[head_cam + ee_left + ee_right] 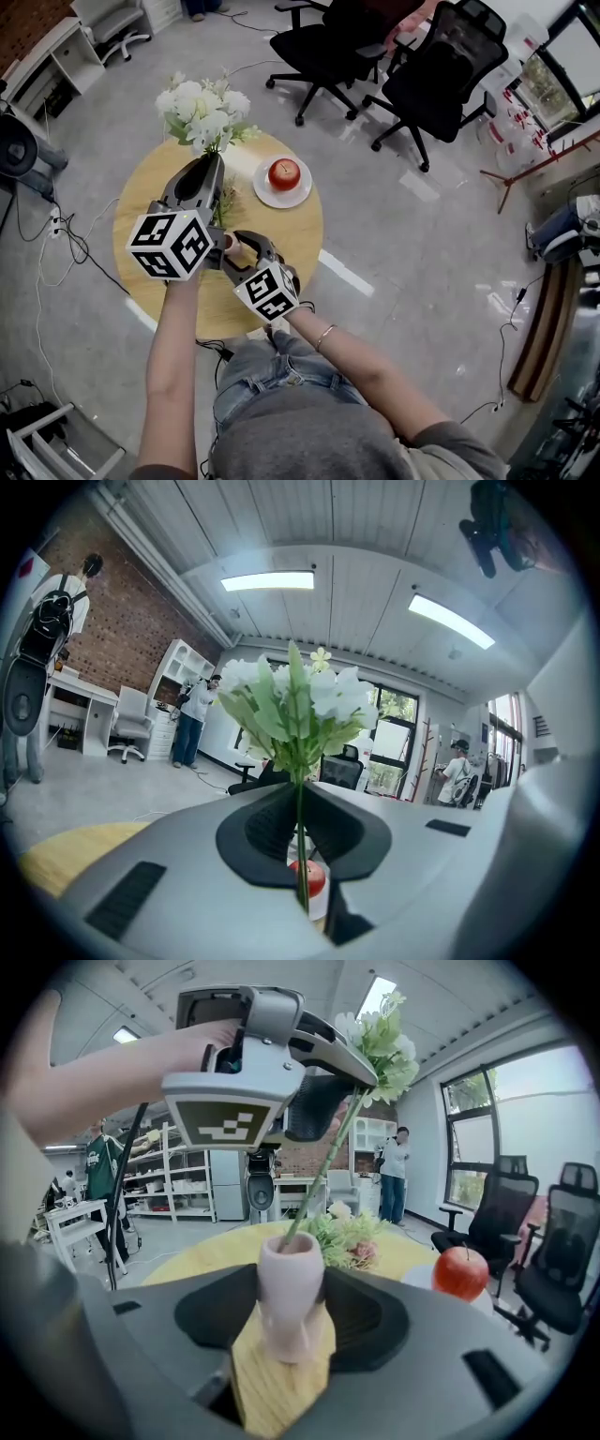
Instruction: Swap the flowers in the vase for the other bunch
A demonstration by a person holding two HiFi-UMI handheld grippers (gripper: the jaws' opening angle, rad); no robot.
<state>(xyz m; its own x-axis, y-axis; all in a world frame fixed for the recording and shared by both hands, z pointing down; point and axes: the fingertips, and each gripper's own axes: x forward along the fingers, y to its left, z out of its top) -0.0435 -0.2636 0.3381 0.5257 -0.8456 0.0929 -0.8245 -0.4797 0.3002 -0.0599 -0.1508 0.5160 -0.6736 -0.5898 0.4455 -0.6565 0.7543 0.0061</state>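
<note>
Left gripper (pixel 302 841): jaws pinched nearly shut on the thin green stem (pixel 300 789) of the white bunch (pixel 295 700). It is held level and points away from the person, above the vase.

Right gripper (pixel 292 1321): tilted downward, jaws pressed on both sides of the pink vase (pixel 291 1283), steadying it upright on the round table (pixel 286 248).

Key relation: the stem's lower end sits in the vase mouth. Its long axis slants up from there to the left jaws, not straight along the vase's axis. Likely needs squaring up over the mouth before any travel up or down.

Other bunch (pixel 349 1237): lies on the table just behind the vase, nearer the left hand.
</note>
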